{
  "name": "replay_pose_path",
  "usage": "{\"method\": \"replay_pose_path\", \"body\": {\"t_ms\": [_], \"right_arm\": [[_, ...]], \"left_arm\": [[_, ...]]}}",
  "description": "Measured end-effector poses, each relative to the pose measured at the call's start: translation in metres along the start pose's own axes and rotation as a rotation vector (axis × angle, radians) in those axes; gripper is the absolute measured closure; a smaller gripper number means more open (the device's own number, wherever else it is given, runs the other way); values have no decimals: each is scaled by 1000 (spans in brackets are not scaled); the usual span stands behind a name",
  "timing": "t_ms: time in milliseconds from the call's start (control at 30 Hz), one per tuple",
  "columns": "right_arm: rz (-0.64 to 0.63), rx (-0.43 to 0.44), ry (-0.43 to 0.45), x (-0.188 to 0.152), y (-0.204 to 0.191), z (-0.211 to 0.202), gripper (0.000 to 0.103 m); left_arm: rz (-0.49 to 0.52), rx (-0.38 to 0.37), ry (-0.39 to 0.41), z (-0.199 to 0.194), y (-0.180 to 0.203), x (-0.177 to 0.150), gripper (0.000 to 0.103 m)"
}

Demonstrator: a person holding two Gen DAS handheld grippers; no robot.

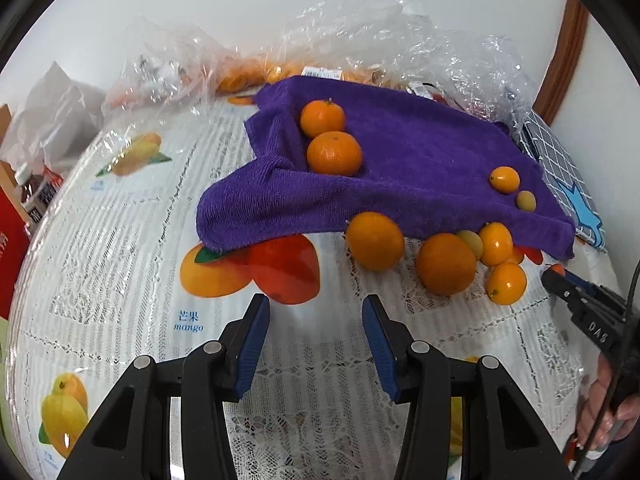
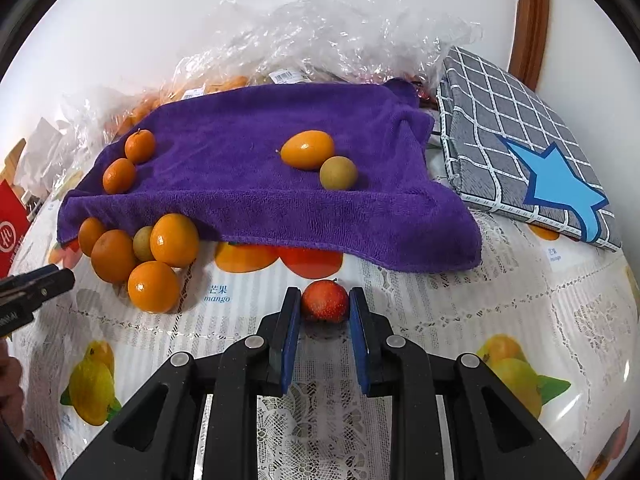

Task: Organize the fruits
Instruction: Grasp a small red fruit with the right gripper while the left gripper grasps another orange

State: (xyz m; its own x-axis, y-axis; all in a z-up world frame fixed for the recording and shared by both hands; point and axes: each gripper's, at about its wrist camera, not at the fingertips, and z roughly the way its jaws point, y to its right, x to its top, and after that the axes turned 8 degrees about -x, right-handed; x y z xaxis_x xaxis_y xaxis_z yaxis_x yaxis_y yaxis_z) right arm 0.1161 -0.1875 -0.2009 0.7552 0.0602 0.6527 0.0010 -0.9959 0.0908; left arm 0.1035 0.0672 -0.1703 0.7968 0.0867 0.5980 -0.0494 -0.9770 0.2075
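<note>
Right tool [image 2: 325,306] squeezes small red fruit [image 2: 324,301] on counter [image 2: 480,320]; left tool [image 1: 316,312] spread apart, grabs nothing

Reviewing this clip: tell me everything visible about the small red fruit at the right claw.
The small red fruit is round, with speckled red-orange skin and a short dark stem at the top. It looks whole and unbruised. It sits between the blue pads of the right claw, which is shut on it from both sides. It lies just in front of the purple towel's near edge, over the clear-covered lace tablecloth; whether it rests on the cloth cannot be told.
</note>
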Motion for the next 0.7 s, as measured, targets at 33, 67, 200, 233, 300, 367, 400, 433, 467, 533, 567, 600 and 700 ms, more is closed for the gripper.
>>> {"method": "replay_pose_path", "body": {"t_ms": [33,67,200,233,300,367,400,433,467,533,567,600,700], "right_arm": [[4,5,0,0,0,0,79],[7,8,0,0,1,0,78],[2,5,0,0,1,1,78],[1,4,0,0,2,1,78],[6,11,0,0,3,1,78],[16,24,1,-1,6,1,78],[21,29,1,-1,6,1,78],[26,36,1,-1,7,1,78],[29,39,1,-1,7,1,78],[32,42,1,-1,7,1,78],[33,43,1,-1,7,1,78],[34,43,2,-1,7,1,78],[33,42,2,-1,6,1,78]], "left_arm": [[13,11,11,1,2,-2,57],[24,21,20,1,3,-4,57],[28,10,28,0,3,-5,55],[20,-12,29,-1,1,-5,53],[3,-41,38,-2,-4,-5,53],[-1,-65,42,-2,-5,-3,52],[3,-79,42,0,-4,-2,52],[6,-100,42,1,-3,1,52],[6,-122,43,3,-2,4,52],[-4,-155,49,8,1,9,52],[-8,-161,51,10,3,10,52],[-14,-165,52,13,4,13,52],[-25,-163,57,19,9,19,52]]}}
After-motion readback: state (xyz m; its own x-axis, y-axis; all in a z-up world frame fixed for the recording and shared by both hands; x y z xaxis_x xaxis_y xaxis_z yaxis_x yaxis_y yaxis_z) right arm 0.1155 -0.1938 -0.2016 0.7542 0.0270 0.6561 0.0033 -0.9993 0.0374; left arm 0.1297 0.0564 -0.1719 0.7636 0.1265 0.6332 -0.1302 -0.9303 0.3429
